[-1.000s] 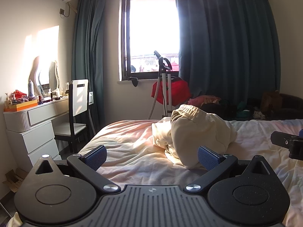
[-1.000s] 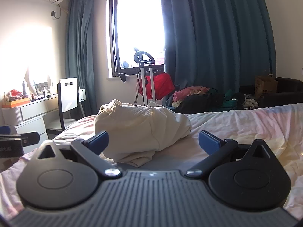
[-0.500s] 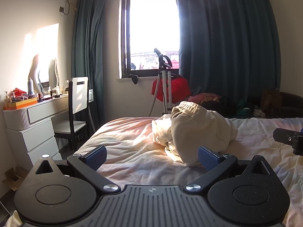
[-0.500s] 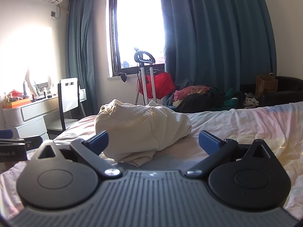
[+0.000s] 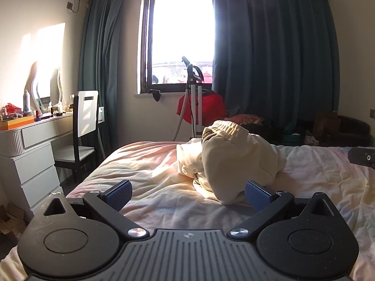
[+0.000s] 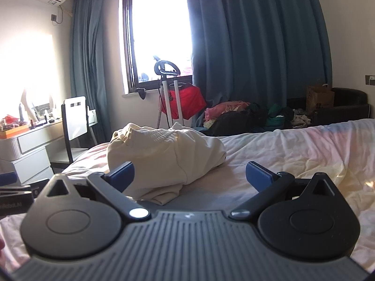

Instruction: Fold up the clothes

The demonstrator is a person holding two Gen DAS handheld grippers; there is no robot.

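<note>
A crumpled cream garment with an elastic waistband lies in a heap on the bed. My left gripper is open, low over the sheet, with the heap just ahead and to its right. In the right wrist view the same cream garment sits ahead, its near edge between the blue pads. My right gripper is open and holds nothing. The tip of the other gripper shows at the frame edge in each view.
A white dresser with bottles and a chair stand left of the bed. A garment steamer with a red item stands under the window. Clothes are piled by a dark sofa at the back right.
Both grippers stay open. The left view has tilted slightly so the room sits a bit lower; the garment has not moved.
</note>
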